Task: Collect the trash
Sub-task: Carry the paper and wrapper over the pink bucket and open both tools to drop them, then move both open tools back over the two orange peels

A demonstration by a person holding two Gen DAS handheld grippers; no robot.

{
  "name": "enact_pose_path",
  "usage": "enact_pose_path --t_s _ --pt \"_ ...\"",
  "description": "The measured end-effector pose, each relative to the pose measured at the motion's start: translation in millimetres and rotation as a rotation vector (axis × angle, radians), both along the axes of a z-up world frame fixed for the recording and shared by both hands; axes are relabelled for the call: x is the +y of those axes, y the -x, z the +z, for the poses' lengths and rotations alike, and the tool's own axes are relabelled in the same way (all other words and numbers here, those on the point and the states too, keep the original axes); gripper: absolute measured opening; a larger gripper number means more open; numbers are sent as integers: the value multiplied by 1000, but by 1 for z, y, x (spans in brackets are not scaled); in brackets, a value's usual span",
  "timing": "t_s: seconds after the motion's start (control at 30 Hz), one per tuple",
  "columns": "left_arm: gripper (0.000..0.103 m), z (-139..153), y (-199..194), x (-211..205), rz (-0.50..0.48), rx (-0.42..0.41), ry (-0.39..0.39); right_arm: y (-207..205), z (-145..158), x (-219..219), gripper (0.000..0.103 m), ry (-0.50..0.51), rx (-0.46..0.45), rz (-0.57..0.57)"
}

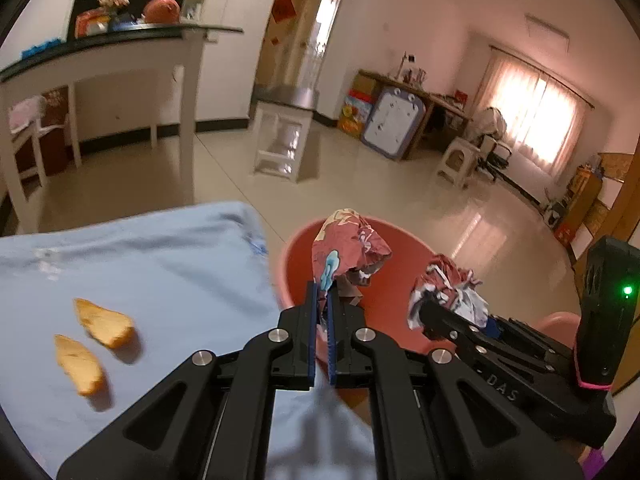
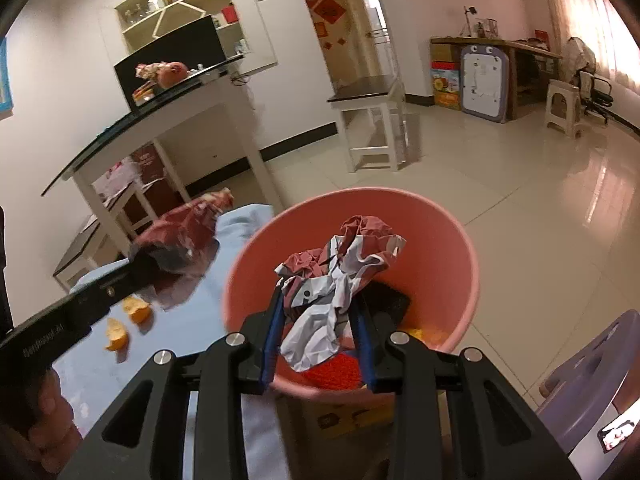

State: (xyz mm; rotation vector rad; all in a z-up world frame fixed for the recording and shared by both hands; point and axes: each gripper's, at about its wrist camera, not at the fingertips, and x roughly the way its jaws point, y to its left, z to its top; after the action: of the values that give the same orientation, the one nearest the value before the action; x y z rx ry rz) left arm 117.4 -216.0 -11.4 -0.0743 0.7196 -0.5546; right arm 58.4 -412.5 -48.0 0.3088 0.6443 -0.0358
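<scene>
My left gripper (image 1: 322, 289) is shut on a crumpled red printed wrapper (image 1: 352, 244) and holds it above the near rim of the pink bin (image 1: 292, 248). My right gripper (image 2: 318, 294) is shut on a crumpled red and white paper wad (image 2: 336, 280) and holds it over the mouth of the pink bin (image 2: 460, 248). The right gripper and its wad also show in the left wrist view (image 1: 448, 292). Two orange peel pieces (image 1: 102, 322) (image 1: 78, 364) lie on the blue cloth (image 1: 160, 264). They also show in the right wrist view (image 2: 136, 310).
The bin holds red, orange and dark scraps (image 2: 336, 372). A white table with a dark glass top (image 1: 120, 40) stands behind, a white stool (image 1: 280, 136) on the tiled floor. A purple plastic stool (image 2: 592, 360) is at the right.
</scene>
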Motion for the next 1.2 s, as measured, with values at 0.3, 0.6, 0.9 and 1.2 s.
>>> enact_pose_path --t_s 0.3,0.6,0.9,1.2 --pt "4 -20 -16 -33 -43 56 -34 -21 -22 -26 35 -9 49 -31" --pt "36 -24 -14 -38 -79 65 -43 -31 -28 -31 49 -8 74 -42" --pt "36 -20 1 -19 -54 40 -58 -14 -15 -10 49 -5 49 -11" --pt "36 -15 27 31 33 13 -83 12 3 32 49 -33 11 65"
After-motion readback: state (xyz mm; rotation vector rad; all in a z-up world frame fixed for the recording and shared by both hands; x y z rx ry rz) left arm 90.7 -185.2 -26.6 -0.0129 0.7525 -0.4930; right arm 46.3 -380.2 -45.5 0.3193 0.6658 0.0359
